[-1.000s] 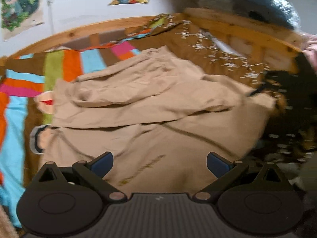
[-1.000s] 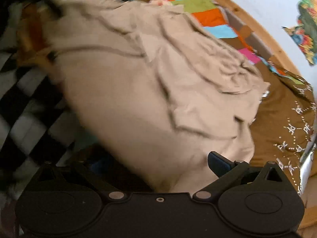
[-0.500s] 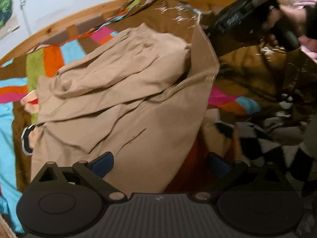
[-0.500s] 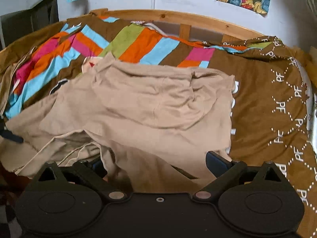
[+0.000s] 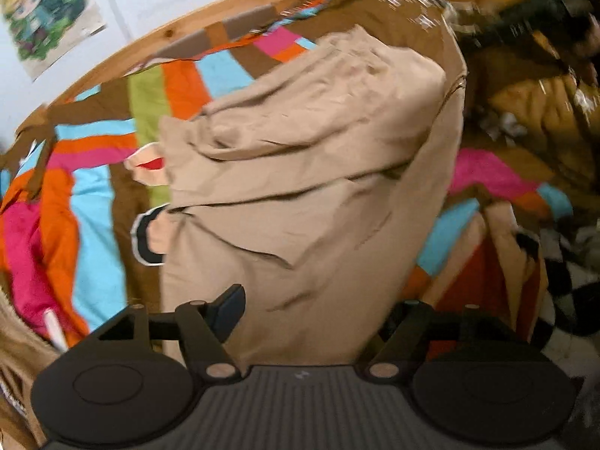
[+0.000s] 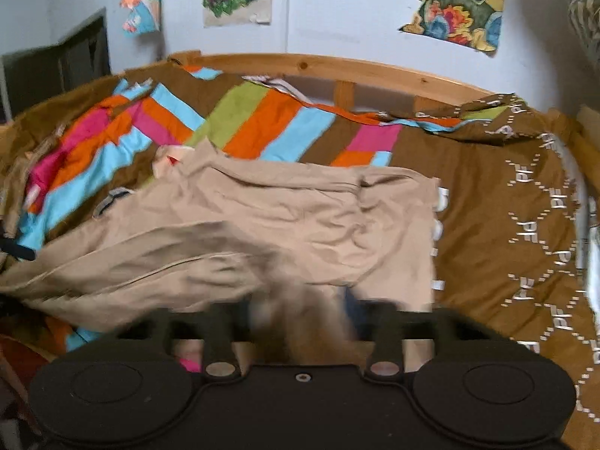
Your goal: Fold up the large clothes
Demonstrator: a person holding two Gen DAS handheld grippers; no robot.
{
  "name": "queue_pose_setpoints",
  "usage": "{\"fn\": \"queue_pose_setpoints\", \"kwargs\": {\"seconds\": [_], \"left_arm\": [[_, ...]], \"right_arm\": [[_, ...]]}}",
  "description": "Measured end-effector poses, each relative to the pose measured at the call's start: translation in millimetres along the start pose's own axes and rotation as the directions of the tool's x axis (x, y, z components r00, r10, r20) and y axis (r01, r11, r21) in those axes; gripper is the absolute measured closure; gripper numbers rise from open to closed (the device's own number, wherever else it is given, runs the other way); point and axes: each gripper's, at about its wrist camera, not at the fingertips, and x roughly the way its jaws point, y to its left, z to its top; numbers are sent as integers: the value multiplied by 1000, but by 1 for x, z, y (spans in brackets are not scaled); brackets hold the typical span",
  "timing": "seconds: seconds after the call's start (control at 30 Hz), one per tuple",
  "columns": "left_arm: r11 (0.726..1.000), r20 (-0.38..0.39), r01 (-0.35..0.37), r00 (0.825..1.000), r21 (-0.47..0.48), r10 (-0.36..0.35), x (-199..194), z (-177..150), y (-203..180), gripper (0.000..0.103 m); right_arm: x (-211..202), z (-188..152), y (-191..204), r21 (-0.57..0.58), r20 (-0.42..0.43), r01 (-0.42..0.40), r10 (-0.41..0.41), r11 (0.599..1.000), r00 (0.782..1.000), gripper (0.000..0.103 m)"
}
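Blurring hides whether either claw (image 6: 300, 315) clamps the tan garment (image 6: 262, 225).

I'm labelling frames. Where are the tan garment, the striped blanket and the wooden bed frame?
tan garment (image 5: 300, 202), left wrist view, middle of the bunched cloth
striped blanket (image 6: 270, 127), right wrist view, orange stripe
wooden bed frame (image 6: 337, 69), right wrist view, curved top rail

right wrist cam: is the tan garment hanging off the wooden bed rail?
No, the tan garment lies crumpled on the striped bedspread, short of the wooden bed rail.
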Motion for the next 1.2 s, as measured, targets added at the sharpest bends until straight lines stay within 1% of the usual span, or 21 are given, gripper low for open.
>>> {"fn": "queue_pose_setpoints", "kwargs": {"seconds": [0.03, 0.1, 0.17, 0.23, 0.27, 0.3, 0.33, 0.37, 0.4, 0.43, 0.47, 0.5, 0.53, 0.57, 0.67, 0.73, 0.8, 0.9, 1.0, 1.07, 1.2], "left_arm": [[1000, 7, 2, 1000, -17, -2, -3, 2, 8, 29], [1000, 20, 2, 1000, -29, -2, -10, 4, 19, 29], [1000, 17, 5, 1000, -26, -4, -15, 2, 22, 29], [1000, -5, -4, 1000, 5, 4, -16, -2, 18, 29], [999, -22, -28, 999, 35, 29, -15, -6, 15, 30], [995, -42, -69, 997, 74, 72, -14, -10, 13, 36], [989, -56, -102, 993, 106, 108, -14, -14, 11, 40], [985, -70, -121, 989, 120, 130, -13, -18, 12, 46], [985, -91, -129, 986, 113, 139, -13, -21, 15, 52], [988, -101, -123, 986, 90, 132, -14, -23, 21, 55], [992, -105, -111, 988, 61, 117, -15, -24, 26, 60], [995, -98, -96, 990, 34, 99, -17, -24, 32, 73], [997, -80, -82, 993, 14, 83, -20, -24, 36, 84], [997, -60, -73, 996, 6, 73, -24, -23, 38, 98], [994, 51, -109, 993, 24, 107, -45, -23, 31, 101], [993, 117, -111, 987, 26, 107, -63, -25, 26, 101], [995, 157, -99, 983, 20, 95, -80, -25, 24, 101], [995, 196, -84, 978, 45, 73, -100, -18, 20, 101], [997, 199, -70, 978, 32, 63, -93, 1, 30, 101], [994, 207, -102, 974, 35, 92, -78, 15, 38, 101], [991, 183, -135, 974, -13, 135, -38, 54, 66, 101]], "right_arm": [[0, 2, 1, 3, 8, 2, -2, 1000, 1000, 81], [-2, 8, 1, 13, 37, -8, 7, 1000, 999, 89], [-3, 14, -4, 57, 53, -7, 4, 998, 999, 94], [-6, 18, -8, 90, 68, -6, 0, 996, 998, 97], [-7, 20, -9, 92, 76, -2, -5, 996, 997, 97], [-9, 20, -8, 89, 83, 2, -9, 996, 997, 98], [-10, 20, -8, 85, 86, 4, -11, 996, 996, 98], [-11, 20, -7, 79, 88, 8, -15, 997, 996, 98], [-12, 18, -6, 70, 90, 12, -18, 997, 996, 98], [-14, 16, -5, 61, 92, 16, -21, 998, 996, 98], [-16, 13, -4, 51, 94, 21, -26, 998, 995, 98], [-20, 8, -2, 35, 98, 28, -31, 999, 995, 98], [-25, 3, 0, 21, 101, 36, -38, 999, 994, 98], [-31, -3, 2, 7, 107, 49, -49, 999, 993, 99], [-63, -29, 4, -3, 166, 70, -69, 998, 984, 100], [-88, -46, 6, -11, 208, 73, -69, 997, 976, 100], [-110, -58, 11, -26, 234, 96, -87, 995, 968, 100], [-122, -61, 11, -31, 235, 117, -107, 993, 966, 100], [-106, -52, 2, -34, 205, 146, -136, 989, 969, 100], [-87, -39, -4, -50, 184, 164, -153, 985, 971, 100], [-41, 3, -8, -165, 163, 220, -194, 961, 967, 100]]}}
